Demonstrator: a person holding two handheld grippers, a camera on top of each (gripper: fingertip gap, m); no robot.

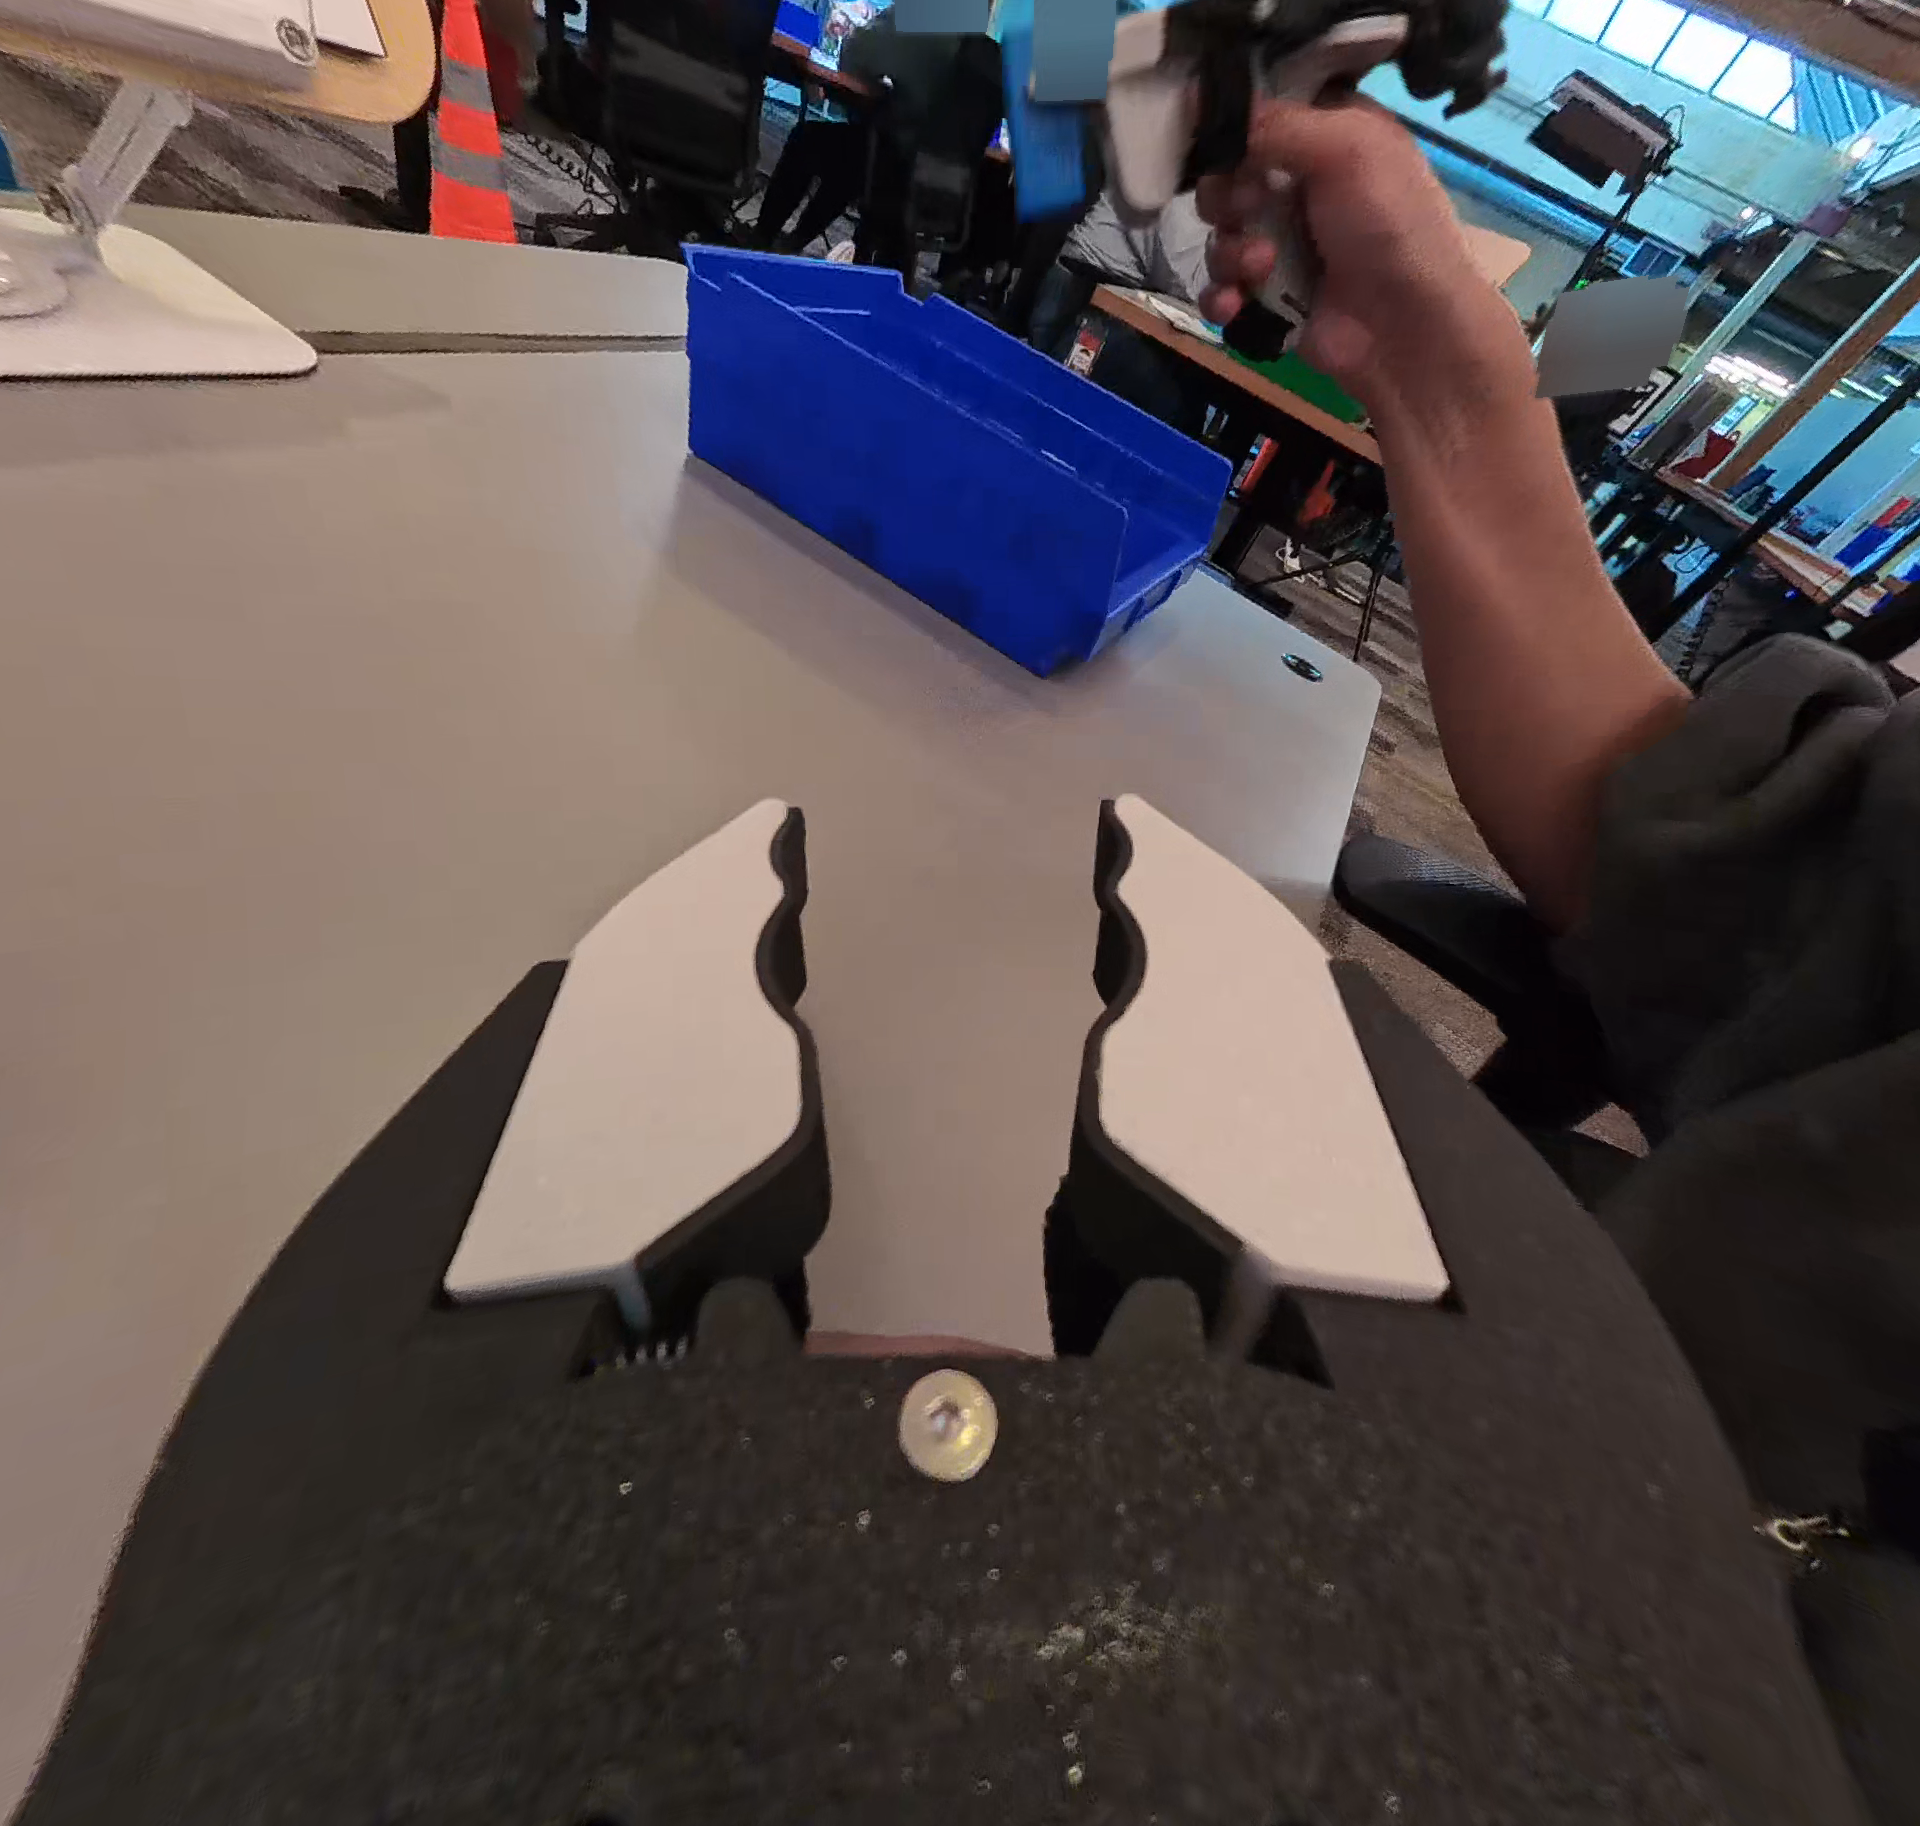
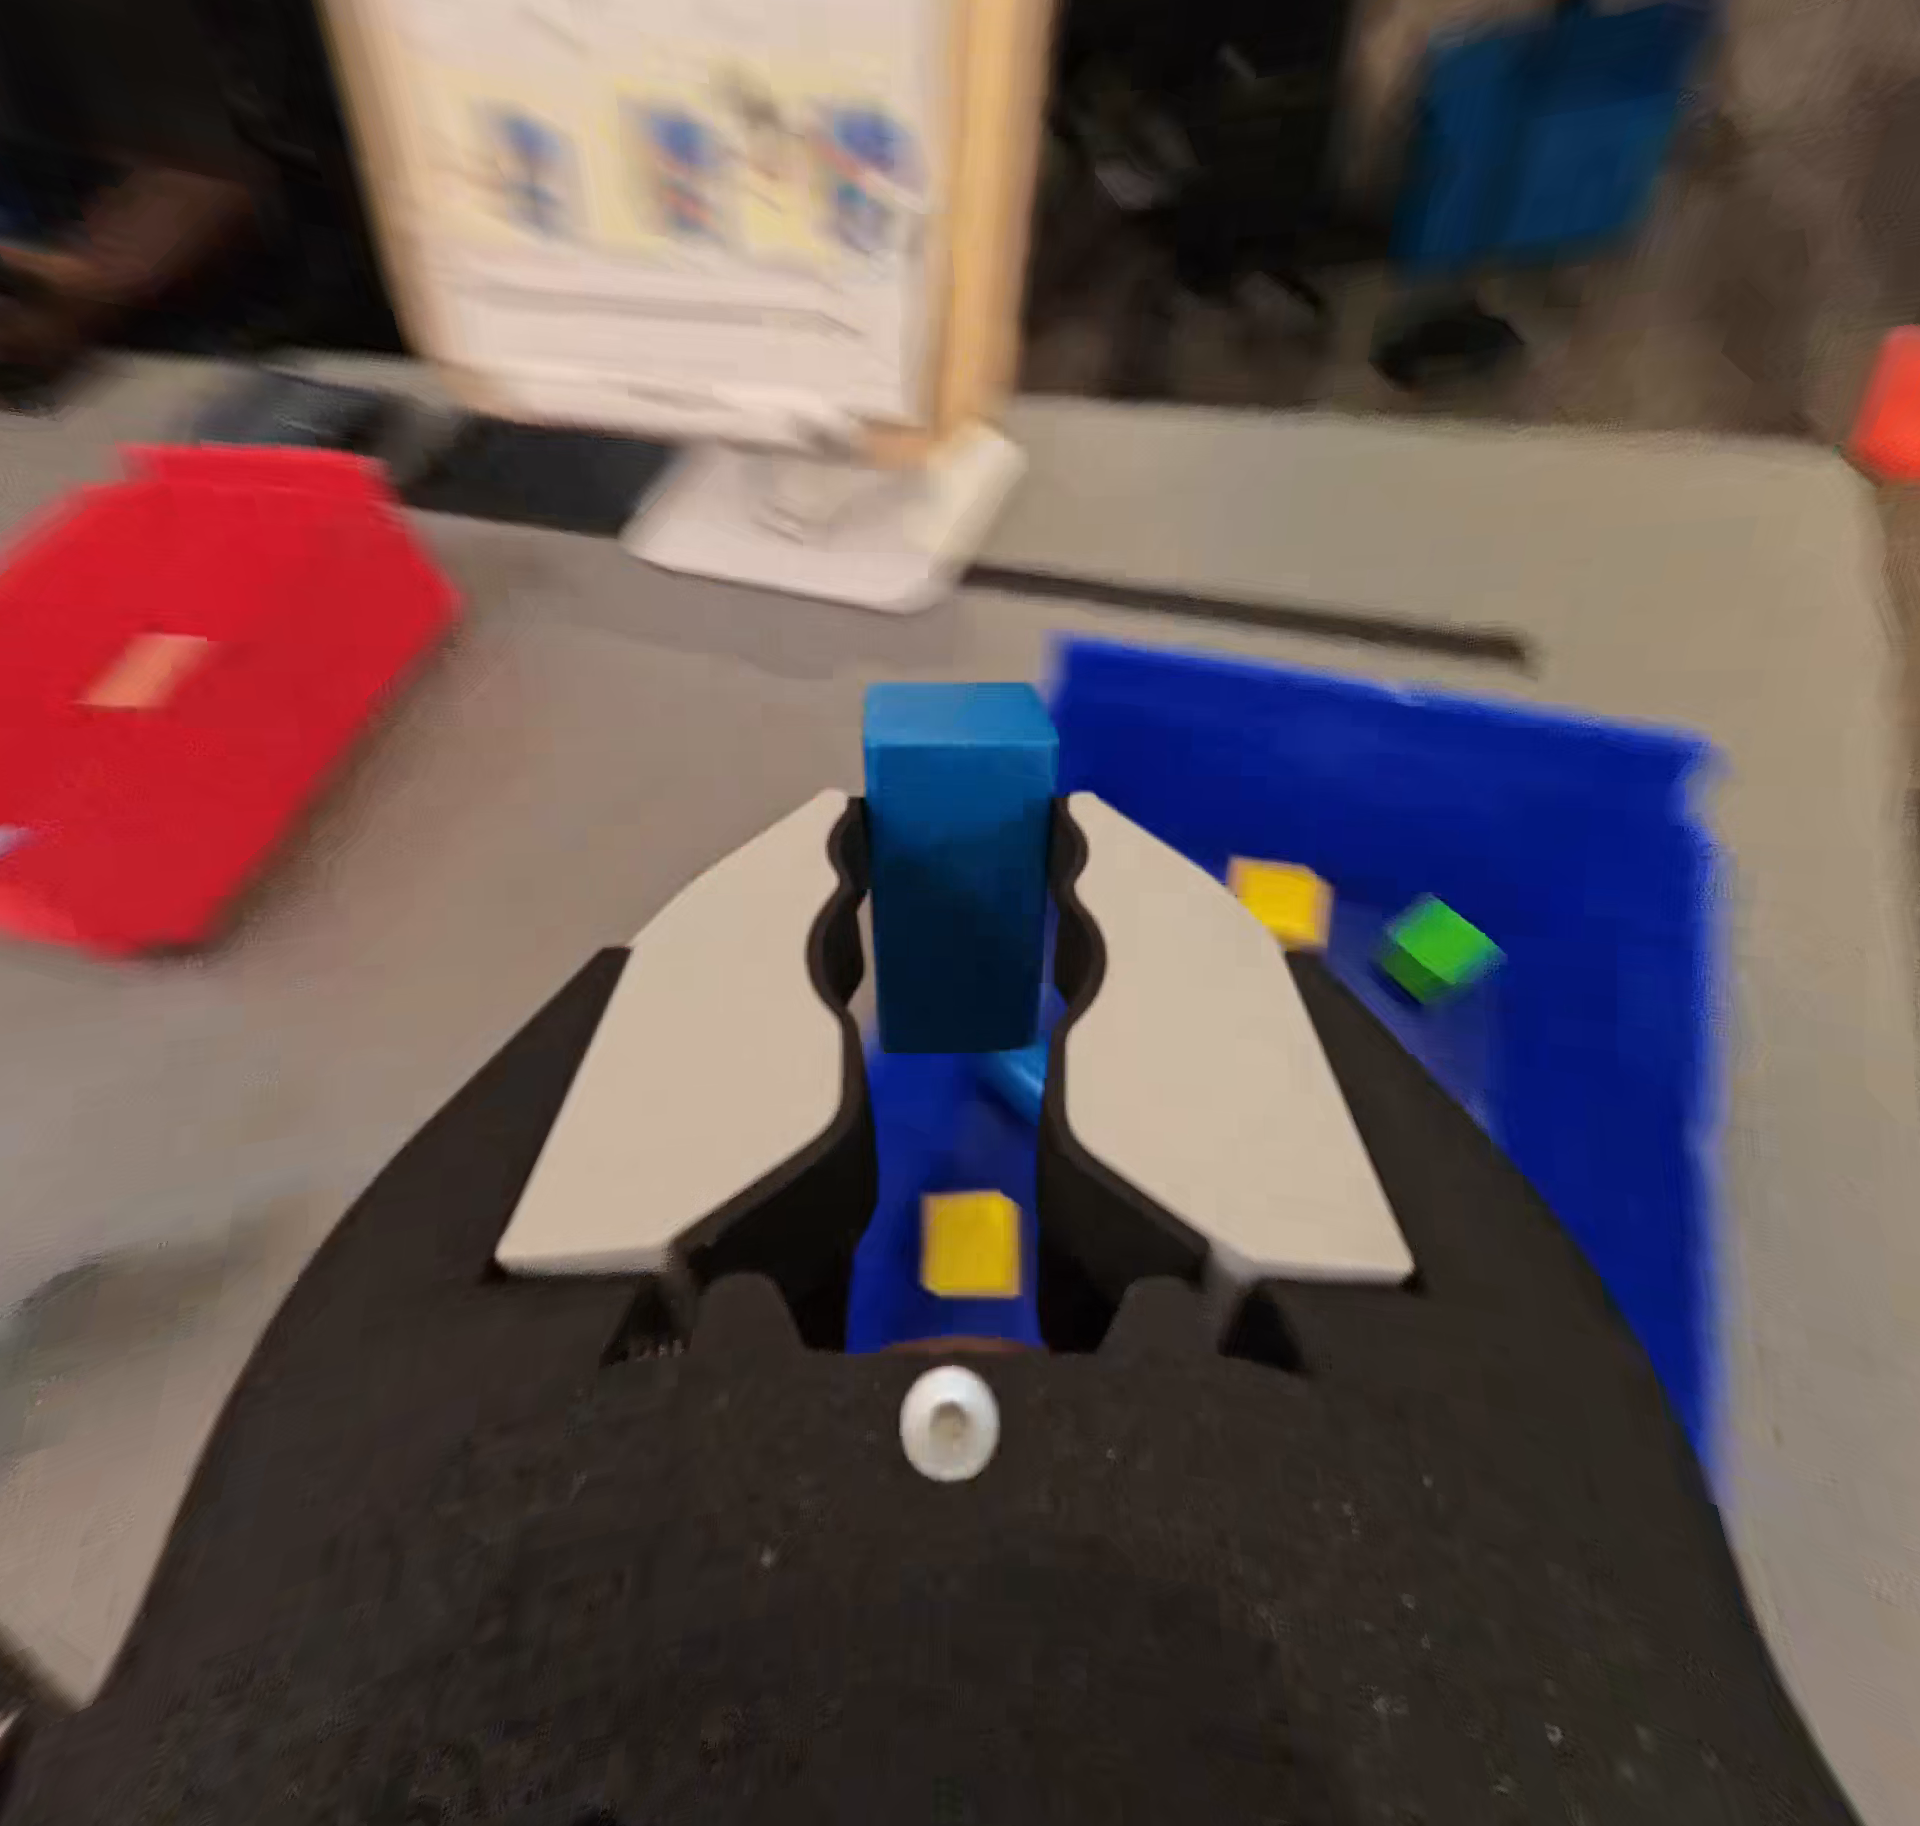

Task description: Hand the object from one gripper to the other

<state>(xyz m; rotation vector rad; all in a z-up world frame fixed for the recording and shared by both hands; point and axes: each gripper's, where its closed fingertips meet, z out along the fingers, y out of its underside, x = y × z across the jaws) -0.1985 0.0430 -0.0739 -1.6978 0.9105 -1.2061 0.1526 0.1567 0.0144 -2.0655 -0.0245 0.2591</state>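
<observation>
Grey table: blue bin right, red bin far left.
Right gripper above blue bin, fingers clamped on blue block; far end juts past fingertips.
Left gripper low over table, fingers wide, empty.
Block likely light, rigid, smooth; take by jutting end.

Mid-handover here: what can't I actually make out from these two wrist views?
- Blue bin contents: left wrist view, hidden by its wall.
- Blue block in the right gripper: its far end is hidden.
- Red bin and poster: right wrist view, motion blur.
</observation>
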